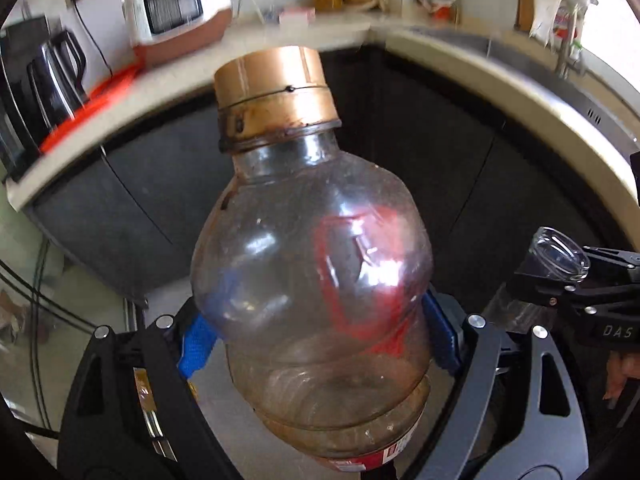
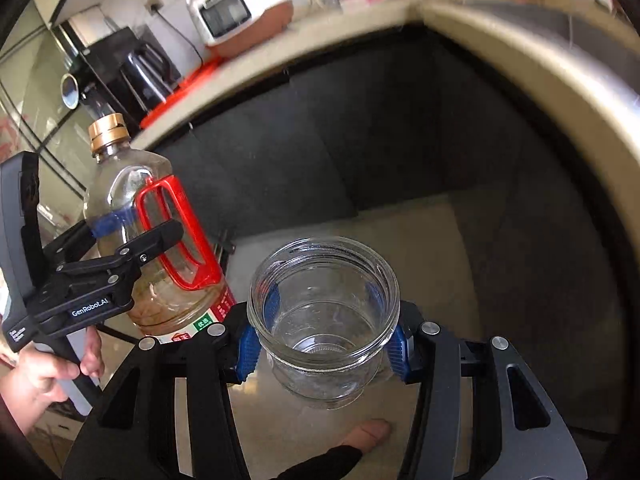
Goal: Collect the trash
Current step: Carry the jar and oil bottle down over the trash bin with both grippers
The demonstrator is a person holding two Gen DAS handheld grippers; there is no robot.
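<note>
My left gripper (image 1: 320, 336) is shut on an empty clear plastic oil bottle (image 1: 308, 264) with a gold cap and a red handle. It holds the bottle in the air in front of the dark cabinets. The bottle (image 2: 156, 240) and left gripper (image 2: 132, 236) also show at the left of the right wrist view. My right gripper (image 2: 322, 344) is shut on an empty, lidless clear glass jar (image 2: 324, 320), held above the floor. The jar (image 1: 558, 254) and the right gripper show at the right edge of the left wrist view.
A beige L-shaped counter (image 2: 520, 40) runs above dark cabinet doors (image 2: 320, 140). On it stand a white rice cooker (image 2: 240, 4), a black kettle (image 1: 52, 76), an orange mat and jars. A steel sink (image 1: 540, 64) lies at the right. Grey floor tiles (image 2: 420, 248) lie below.
</note>
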